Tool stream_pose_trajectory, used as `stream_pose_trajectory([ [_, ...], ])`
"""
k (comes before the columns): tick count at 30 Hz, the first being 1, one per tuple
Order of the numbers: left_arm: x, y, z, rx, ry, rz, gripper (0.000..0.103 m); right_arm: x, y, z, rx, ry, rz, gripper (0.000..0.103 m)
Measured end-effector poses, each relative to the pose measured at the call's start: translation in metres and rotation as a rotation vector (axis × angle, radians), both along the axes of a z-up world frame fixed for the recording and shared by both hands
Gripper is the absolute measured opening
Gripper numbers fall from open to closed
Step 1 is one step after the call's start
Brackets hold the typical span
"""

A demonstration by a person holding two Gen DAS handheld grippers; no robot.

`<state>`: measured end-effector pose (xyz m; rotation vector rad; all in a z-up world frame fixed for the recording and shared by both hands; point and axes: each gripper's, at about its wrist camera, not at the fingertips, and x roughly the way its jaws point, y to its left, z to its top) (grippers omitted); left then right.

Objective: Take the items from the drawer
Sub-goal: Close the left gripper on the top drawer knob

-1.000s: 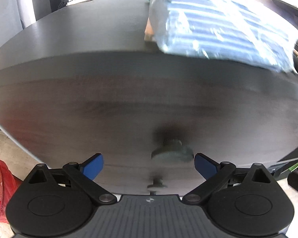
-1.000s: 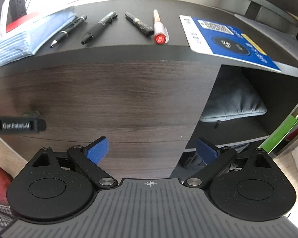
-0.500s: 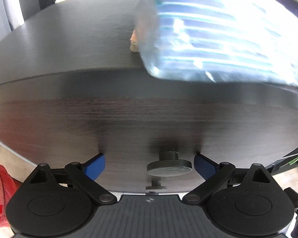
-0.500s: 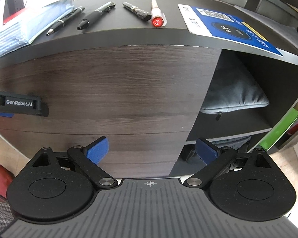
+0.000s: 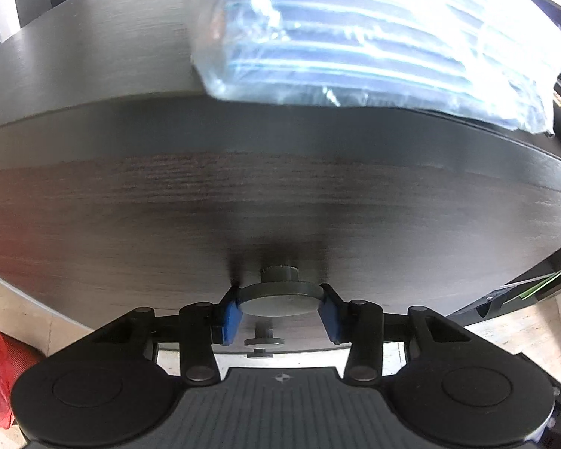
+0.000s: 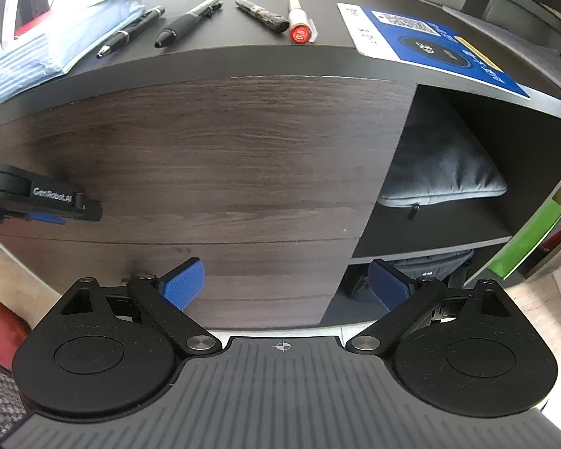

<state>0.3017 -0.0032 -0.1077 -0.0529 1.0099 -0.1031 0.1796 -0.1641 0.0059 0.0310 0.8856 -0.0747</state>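
The left tool (image 5: 280, 316) had its blue pads closed against either side of the round knob (image 5: 280, 298) on the upper drawer (image 5: 243, 217), a grip that suits pulling the front straight out. The drawer front sat flush and shut, so whatever it held was hidden. The right tool (image 6: 286, 284) waited wide open and empty in front of the cabinet, probably kept free to reach in once the drawer opened. On the counter (image 6: 213, 56) above lay a plastic-wrapped blue packet (image 5: 374, 37), several pens (image 6: 131, 31), a red-capped marker (image 6: 300, 18) and a blue card (image 6: 430, 45), possibly items laid out from the drawer.
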Motion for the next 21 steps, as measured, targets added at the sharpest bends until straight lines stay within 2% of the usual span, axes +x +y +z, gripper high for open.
stream_pose_trajectory([
  [5, -0.004, 0.004, 0.001, -0.004, -0.007, -0.011, 0.042, 0.0, -0.001, 0.0, 0.006, 0.001, -0.004, 0.098],
  [9, -0.013, 0.017, 0.009, -0.002, -0.011, -0.01, 0.042, 0.004, -0.007, 0.003, -0.012, -0.057, 0.008, 0.098],
  [13, -0.018, 0.015, 0.007, -0.003, -0.019, -0.013, 0.042, 0.016, -0.025, 0.002, -0.031, -0.114, 0.072, 0.097],
  [21, -0.055, 0.01, 0.009, -0.001, -0.029, -0.03, 0.042, 0.042, -0.061, -0.001, -0.069, -0.228, 0.202, 0.097],
])
